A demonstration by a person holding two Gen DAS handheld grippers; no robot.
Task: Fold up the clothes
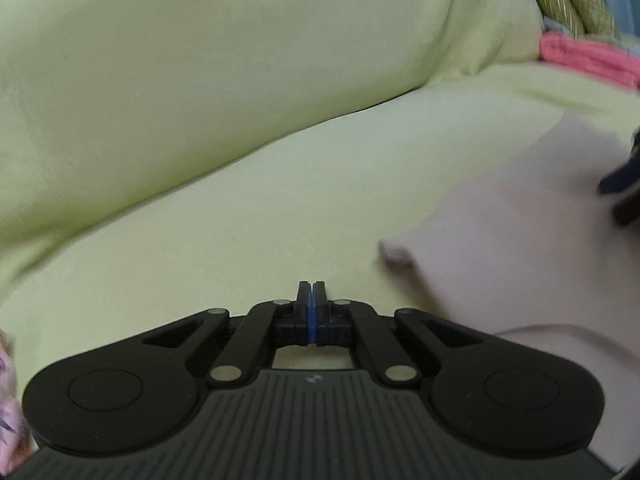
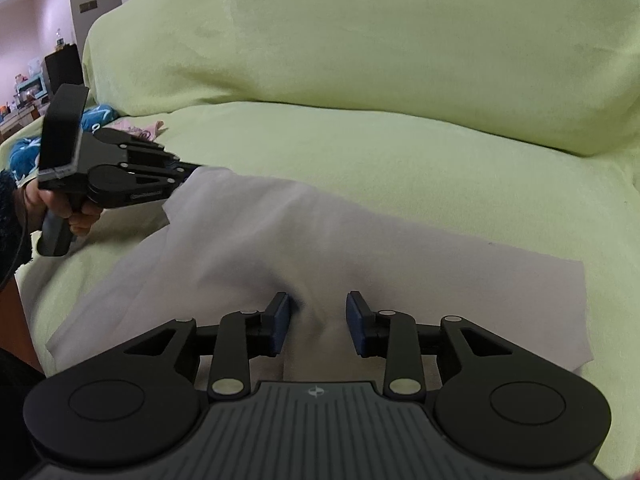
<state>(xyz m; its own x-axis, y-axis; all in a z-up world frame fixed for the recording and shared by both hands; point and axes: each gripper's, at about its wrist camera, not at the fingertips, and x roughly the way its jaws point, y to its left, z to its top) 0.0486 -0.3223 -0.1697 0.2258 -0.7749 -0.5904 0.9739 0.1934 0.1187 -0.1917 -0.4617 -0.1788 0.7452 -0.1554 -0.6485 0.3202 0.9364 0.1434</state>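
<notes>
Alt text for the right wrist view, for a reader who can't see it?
The right claw hovers open over a pale garment spread on a light green sofa. At left, a hand holds the left claw at the garment's far corner; whether it grips the cloth cannot be told here.

Left wrist cam: I look low along my closed jaws across the green-covered couch seat [image 1: 240,208] toward its backrest | Right wrist cam: close above the pale garment [image 2: 320,240], facing the backrest | Shared: garment, seat.
</notes>
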